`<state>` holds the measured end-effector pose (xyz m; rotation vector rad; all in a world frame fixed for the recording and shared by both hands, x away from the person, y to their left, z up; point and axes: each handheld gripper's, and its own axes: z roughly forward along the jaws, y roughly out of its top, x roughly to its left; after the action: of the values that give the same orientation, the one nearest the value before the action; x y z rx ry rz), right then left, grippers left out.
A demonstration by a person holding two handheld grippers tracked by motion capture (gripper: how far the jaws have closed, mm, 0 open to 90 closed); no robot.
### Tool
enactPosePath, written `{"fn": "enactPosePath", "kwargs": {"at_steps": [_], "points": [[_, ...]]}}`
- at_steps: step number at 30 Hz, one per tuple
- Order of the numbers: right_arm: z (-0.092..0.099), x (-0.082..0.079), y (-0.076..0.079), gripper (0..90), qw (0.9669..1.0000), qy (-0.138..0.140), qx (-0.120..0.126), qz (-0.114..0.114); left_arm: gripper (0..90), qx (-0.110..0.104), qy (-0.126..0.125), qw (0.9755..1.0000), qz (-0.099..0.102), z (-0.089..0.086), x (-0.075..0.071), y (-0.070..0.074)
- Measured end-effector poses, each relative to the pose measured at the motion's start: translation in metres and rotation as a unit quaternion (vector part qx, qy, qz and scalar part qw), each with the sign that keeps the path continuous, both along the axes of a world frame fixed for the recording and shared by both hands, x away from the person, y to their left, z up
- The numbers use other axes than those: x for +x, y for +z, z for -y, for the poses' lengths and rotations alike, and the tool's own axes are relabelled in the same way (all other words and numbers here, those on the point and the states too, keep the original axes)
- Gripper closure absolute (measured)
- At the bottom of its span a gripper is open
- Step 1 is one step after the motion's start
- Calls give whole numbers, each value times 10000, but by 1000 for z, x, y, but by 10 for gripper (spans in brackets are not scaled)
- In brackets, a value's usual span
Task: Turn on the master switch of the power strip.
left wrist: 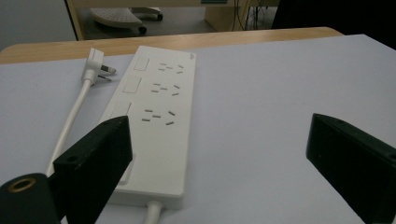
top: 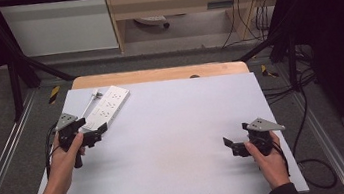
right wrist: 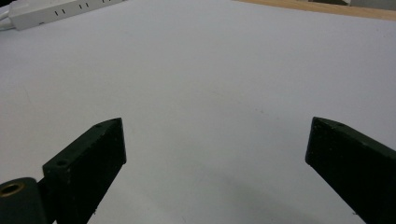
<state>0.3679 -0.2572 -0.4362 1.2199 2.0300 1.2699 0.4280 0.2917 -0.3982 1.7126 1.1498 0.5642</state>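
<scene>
A white power strip (top: 108,106) lies flat at the far left of the pale grey mat (top: 179,126). Its white cable (left wrist: 70,120) runs along its left side to a white plug (left wrist: 95,63) lying near the strip's far end. My left gripper (top: 99,131) is held in a hand just short of the strip's near end, open, with nothing between its jaws. In the left gripper view the strip (left wrist: 156,116) lies ahead of the left gripper (left wrist: 218,128), nearer its left jaw. My right gripper (top: 233,140) hovers open over bare mat at the near right. The right gripper (right wrist: 215,123) holds nothing, and the strip (right wrist: 56,11) shows far off.
The mat covers a wooden table whose far edge (top: 157,73) shows beyond it. Black frame bars (top: 15,72) stand at both sides. Cables (top: 308,109) trail on the floor to the right. A cabinet (top: 60,26) and a wooden desk (top: 173,6) stand behind.
</scene>
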Motion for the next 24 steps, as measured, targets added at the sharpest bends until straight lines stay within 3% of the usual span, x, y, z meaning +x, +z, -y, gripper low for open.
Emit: {"fn": "enactPosePath", "kwargs": {"at_steps": [24], "points": [[0,0,0,55,10000,11,-17,-23,67,-6,-155,9998,132,1,-35,7]]}}
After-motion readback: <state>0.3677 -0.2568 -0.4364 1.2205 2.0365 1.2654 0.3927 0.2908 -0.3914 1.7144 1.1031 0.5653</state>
